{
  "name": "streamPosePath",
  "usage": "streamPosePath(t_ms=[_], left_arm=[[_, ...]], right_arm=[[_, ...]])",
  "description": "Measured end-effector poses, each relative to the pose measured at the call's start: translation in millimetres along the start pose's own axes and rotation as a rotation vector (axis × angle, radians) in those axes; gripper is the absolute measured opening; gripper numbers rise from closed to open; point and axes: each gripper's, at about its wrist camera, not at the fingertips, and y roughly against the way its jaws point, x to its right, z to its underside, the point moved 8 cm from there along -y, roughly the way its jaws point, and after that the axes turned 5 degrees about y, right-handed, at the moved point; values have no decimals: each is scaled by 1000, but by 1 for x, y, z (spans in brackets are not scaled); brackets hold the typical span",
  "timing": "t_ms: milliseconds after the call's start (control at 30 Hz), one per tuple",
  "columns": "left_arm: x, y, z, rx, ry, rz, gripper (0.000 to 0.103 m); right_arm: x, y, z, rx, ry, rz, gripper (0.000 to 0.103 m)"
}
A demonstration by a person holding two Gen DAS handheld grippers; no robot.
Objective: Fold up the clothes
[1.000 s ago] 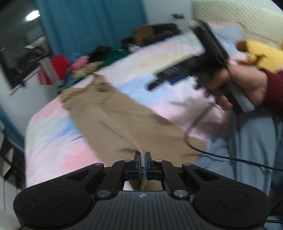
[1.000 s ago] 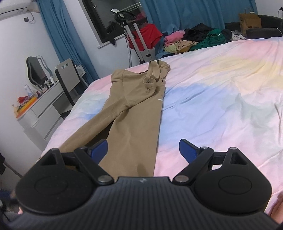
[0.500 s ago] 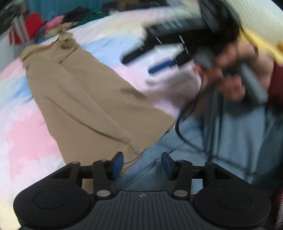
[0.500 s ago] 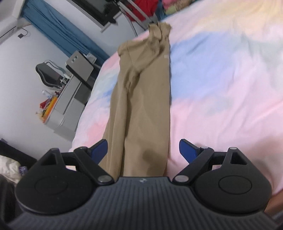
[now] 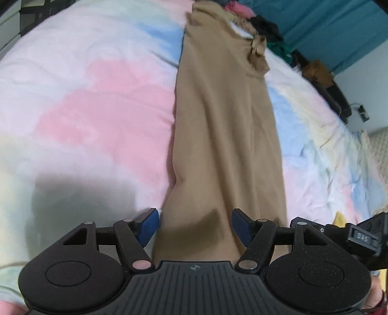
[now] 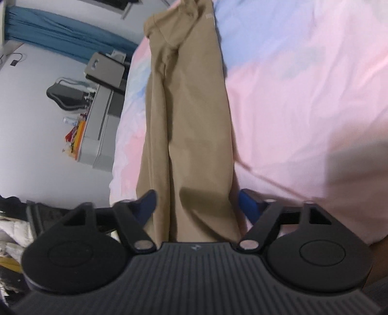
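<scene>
L wrist: left claw [image 5: 194,226] apart, jaws opening, astride hem of tan trousers [image 5: 225,126], not pinching.
R wrist: right claw [image 6: 197,206] apart, jaws closing astride trousers' hem; trousers lie lengthwise on bed [image 6: 303,97].
Progress: legs stacked; crosswise folds left, I reckon.

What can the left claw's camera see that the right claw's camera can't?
Only the left wrist view shows the heap of clothes at the bed's far end, the dark box beside it, and the other claw's tip at the right edge.

Only the right wrist view shows the grey dresser, the chair and the mirror.

Both show the tan trousers on the pastel bedspread, a blue curtain, and each camera's own claw astride the trouser ends.
</scene>
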Motion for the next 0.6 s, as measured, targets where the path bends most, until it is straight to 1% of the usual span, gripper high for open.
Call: streamPosePath(t_ms=[100,133,167,233,333,400,433,467,500,567,600], left_arm=[[6,-12,9,-28,-60,-50,71],[9,-16,13,-35,-85,-70,71],[12,-19,16,-43,-110,-89,71],[14,-21,21,-68,-142,-95,71],[10,-16,23,-68,-131,-96,68],[4,-9,21,-42,-99,-94,67],[1,-6,20,-29,-83,-93,67],[-3,-3,19,-17,-59,-95,67],[-8,-1,18,-6,-35,-98,68],[-10,-1,22,-27,-21,-94,68],[-6,-5,25,-50,-45,-97,69]], right_arm=[[-2,-7,10,-44,-1,-6,71],[-2,-10,15,-60,11,0,70],[-3,-12,19,-74,31,14,66],[-6,-14,27,-92,70,44,61],[-9,-12,37,-111,93,56,52],[-12,-9,42,-117,106,62,47],[-13,-7,44,-115,116,67,39],[-15,-6,46,-117,121,66,28],[-16,-4,49,-118,122,61,27],[-18,-1,51,-108,134,62,25],[-19,0,51,-100,141,65,25]])
